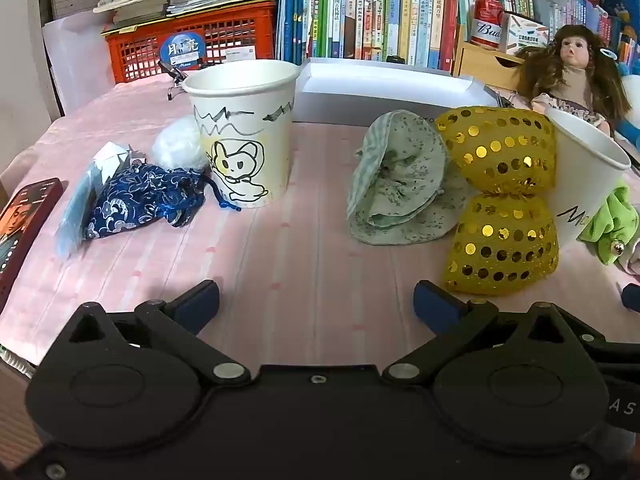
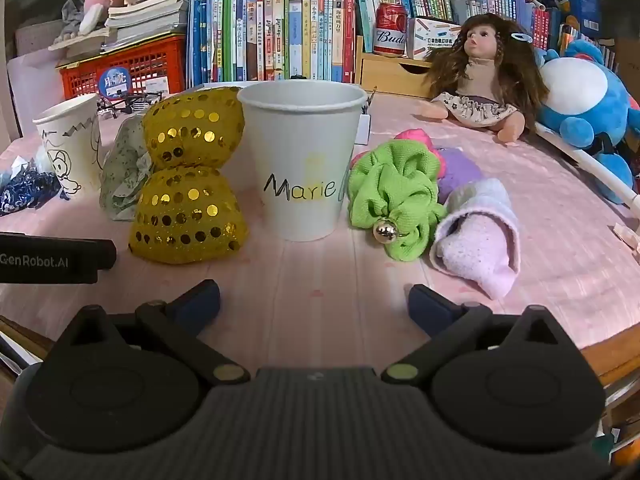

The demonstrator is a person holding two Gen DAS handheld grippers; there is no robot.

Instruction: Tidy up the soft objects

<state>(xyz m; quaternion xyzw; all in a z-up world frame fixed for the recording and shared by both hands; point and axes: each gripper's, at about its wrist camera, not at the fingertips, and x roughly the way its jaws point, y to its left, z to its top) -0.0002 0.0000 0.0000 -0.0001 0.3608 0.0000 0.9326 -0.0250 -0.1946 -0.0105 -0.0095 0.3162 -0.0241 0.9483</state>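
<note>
**Grippers both wide open, soft stuff crowded around two cups**

Room first, since that's what I'm watching from my end. The pink tablecloth (image 1: 280,256) has a bare strip in the near middle, right in front of both tools. Everything else is tight. On the far side a white box (image 1: 384,92) and a wall of books (image 2: 272,28) close things off, and to the far right a doll (image 2: 484,76) and a blue plush (image 2: 588,104) sit along that edge.

The soft things: a gold sequin bow (image 1: 500,196) stands between the two cups, touching the "Marie" cup (image 2: 300,160) and leaning on a green speckled cloth (image 1: 396,184). Right of that cup lie a lime scrunchie (image 2: 392,200) and a pale pink sock (image 2: 480,236), just beside each other. By the doodled cup (image 1: 244,132) on the left there's a navy drawstring pouch (image 1: 148,204), touching its base, with a white fluffy ball (image 1: 176,148) behind it.

Left gripper (image 1: 316,304) is tilted down over the bare strip, fingers spread fully, nothing between them. Right gripper (image 2: 314,304) is the same, angled down toward the "Marie" cup, spread wide and empty. The left tool's body pokes into my right view at the left edge.
</note>
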